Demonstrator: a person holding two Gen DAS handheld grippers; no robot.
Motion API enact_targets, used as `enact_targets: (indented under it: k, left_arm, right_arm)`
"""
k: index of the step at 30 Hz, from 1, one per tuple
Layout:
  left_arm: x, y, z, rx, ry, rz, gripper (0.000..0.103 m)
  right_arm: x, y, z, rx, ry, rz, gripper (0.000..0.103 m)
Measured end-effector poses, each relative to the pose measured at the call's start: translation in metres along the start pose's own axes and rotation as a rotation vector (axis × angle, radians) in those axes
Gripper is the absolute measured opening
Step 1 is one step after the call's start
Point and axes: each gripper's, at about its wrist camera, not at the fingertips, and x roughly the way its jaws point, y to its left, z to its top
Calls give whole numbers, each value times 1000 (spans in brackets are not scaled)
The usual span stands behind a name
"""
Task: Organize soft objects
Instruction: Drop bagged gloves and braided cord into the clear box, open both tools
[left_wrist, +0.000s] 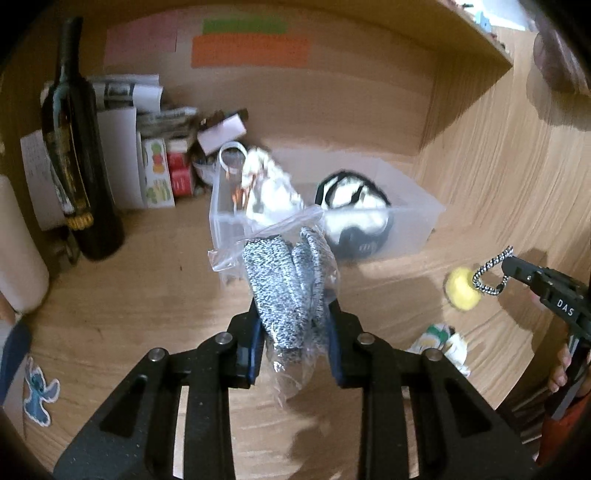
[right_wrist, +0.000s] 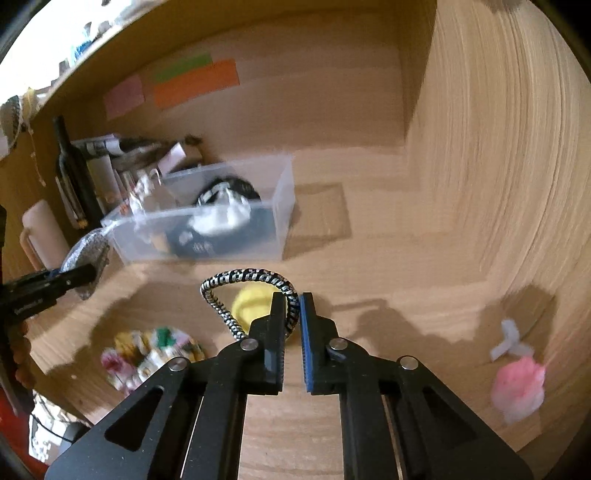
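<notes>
My left gripper (left_wrist: 294, 314) is shut on a clear plastic bag of grey speckled knit gloves (left_wrist: 286, 280) and holds it above the desk, just in front of a clear plastic bin (left_wrist: 413, 225). The bin holds a black-and-white soft item (left_wrist: 351, 195) and a white cloth item (left_wrist: 266, 181). My right gripper (right_wrist: 293, 302) is shut on the black-and-white cord loop (right_wrist: 243, 280) of a yellow soft ball (right_wrist: 251, 304), which hangs above the desk. The right gripper also shows in the left wrist view (left_wrist: 513, 269) with the ball (left_wrist: 461, 293).
A dark wine bottle (left_wrist: 77, 155) stands at the left with papers and small boxes (left_wrist: 162, 173) behind. A colourful soft item (right_wrist: 155, 350) lies on the desk at the front left, and a pink soft item (right_wrist: 519, 387) lies to the right. Wooden walls close the back and right.
</notes>
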Motion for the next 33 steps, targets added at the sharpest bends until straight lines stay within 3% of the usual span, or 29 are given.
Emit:
enact_targets:
  k: [10, 18, 25, 33]
  left_arm:
    - [-11, -4, 34, 13, -94, -14, 29]
    - [-4, -3, 66, 29, -135, -20, 29]
    - [16, -5, 89, 34, -134, -19, 29]
    - [59, -10, 98, 50, -47, -52, 29]
  right_arm:
    - [-3, 18, 43, -48, -111, 41, 7]
    - [9, 33, 72, -88, -151, 75, 7]
    - [36, 40, 91, -112, -129, 106, 7]
    - [77, 47, 102, -151, -46, 106, 7]
